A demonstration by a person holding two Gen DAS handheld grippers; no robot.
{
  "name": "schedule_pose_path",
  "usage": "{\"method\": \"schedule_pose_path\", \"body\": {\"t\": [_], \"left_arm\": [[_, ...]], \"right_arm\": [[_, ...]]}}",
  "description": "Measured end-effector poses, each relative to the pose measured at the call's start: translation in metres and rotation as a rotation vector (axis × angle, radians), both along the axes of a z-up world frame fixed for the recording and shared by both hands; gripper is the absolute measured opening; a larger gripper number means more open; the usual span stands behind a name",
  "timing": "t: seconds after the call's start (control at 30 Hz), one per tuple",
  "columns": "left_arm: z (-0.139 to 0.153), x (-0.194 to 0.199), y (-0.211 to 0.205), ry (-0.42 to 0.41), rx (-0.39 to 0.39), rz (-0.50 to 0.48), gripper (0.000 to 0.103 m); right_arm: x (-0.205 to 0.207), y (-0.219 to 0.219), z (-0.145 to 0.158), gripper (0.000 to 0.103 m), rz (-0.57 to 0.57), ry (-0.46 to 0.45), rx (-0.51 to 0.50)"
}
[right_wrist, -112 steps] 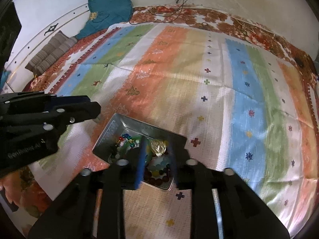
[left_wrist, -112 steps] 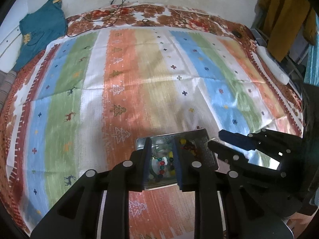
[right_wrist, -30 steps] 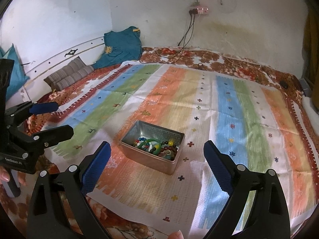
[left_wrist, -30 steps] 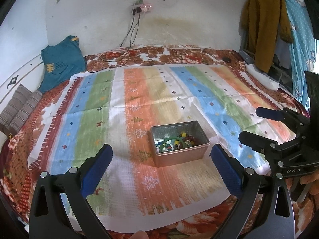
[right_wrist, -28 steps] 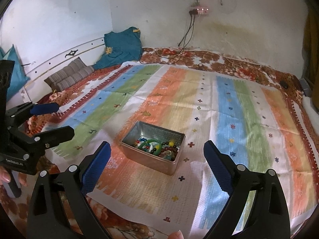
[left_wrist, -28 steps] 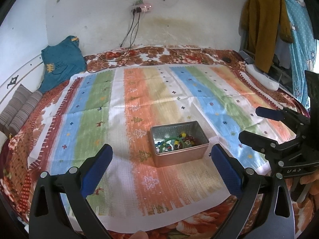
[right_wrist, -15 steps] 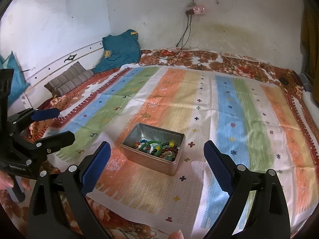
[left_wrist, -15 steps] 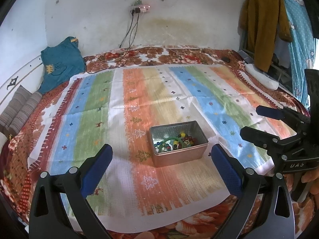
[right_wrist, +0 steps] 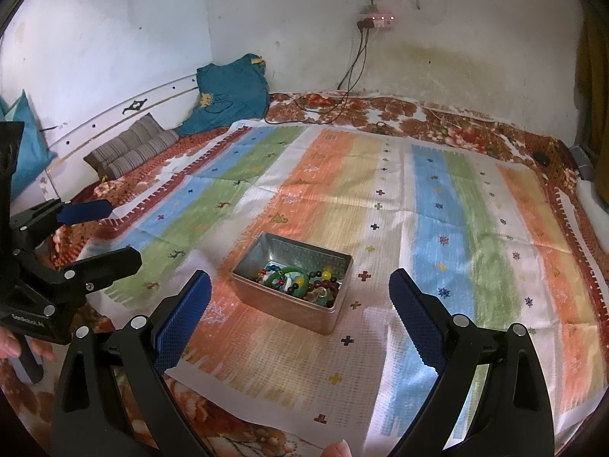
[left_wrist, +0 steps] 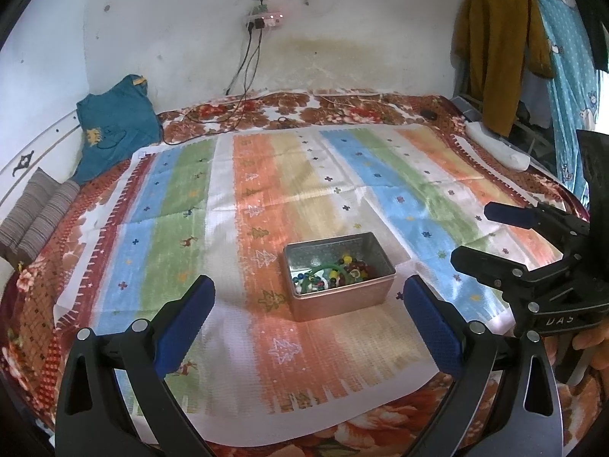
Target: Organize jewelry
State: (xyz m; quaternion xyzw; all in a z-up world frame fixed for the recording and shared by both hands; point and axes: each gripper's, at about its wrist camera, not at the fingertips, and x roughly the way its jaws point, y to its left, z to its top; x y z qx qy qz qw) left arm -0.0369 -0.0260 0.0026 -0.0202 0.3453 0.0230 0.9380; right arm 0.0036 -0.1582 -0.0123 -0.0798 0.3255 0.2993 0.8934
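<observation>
Looking along left tongs: left gripper (left_wrist: 308,299) spread wide, gripping nothing, raised and drawn back from the tin.
Tin: metal tin (left_wrist: 340,302) sitting open on the striped mat (left_wrist: 182,236), near its front edge, framed between the two blue pads (left_wrist: 182,316); probably kept central so either tool can reach in.
Jewelry: beads and bangle (left_wrist: 331,270) heaped in the right half of the tin, nothing loose on the mat; reads as sorted away, task likely at or near its end.
Other tool: right gripper (left_wrist: 479,236) off to the right, apart as well, holding nothing, well clear of the tin.

Looking along right tongs: right gripper (right_wrist: 300,299) wide open, empty, hovering back from the tin (right_wrist: 289,304).
Contents: green bangle (right_wrist: 289,278) lying on top of mixed beads, toward the near wall of the tin.
Left tool: left gripper (right_wrist: 102,228) at the left edge, open, with fingertips of a hand (right_wrist: 11,346) below it.
Surface: mat spread flat over a floral bedcover (right_wrist: 437,122), soft underneath, so the tin may tip if pressed.
Room: stained white wall (right_wrist: 437,57), socket with cables (right_wrist: 375,19), teal shirt (right_wrist: 228,91), striped cushions (right_wrist: 133,148).
</observation>
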Motion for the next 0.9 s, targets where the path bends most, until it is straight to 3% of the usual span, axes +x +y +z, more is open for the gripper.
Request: {"method": "schedule_pose_path", "body": {"t": [0.9], "left_arm": [[0.0081, -0.0065, -0.0003, -0.045, -0.008, -0.009, 0.097]], "right_arm": [[-0.0095, -0.0011, 0.0033, 0.096, 0.003, -0.031, 0.009]]}}
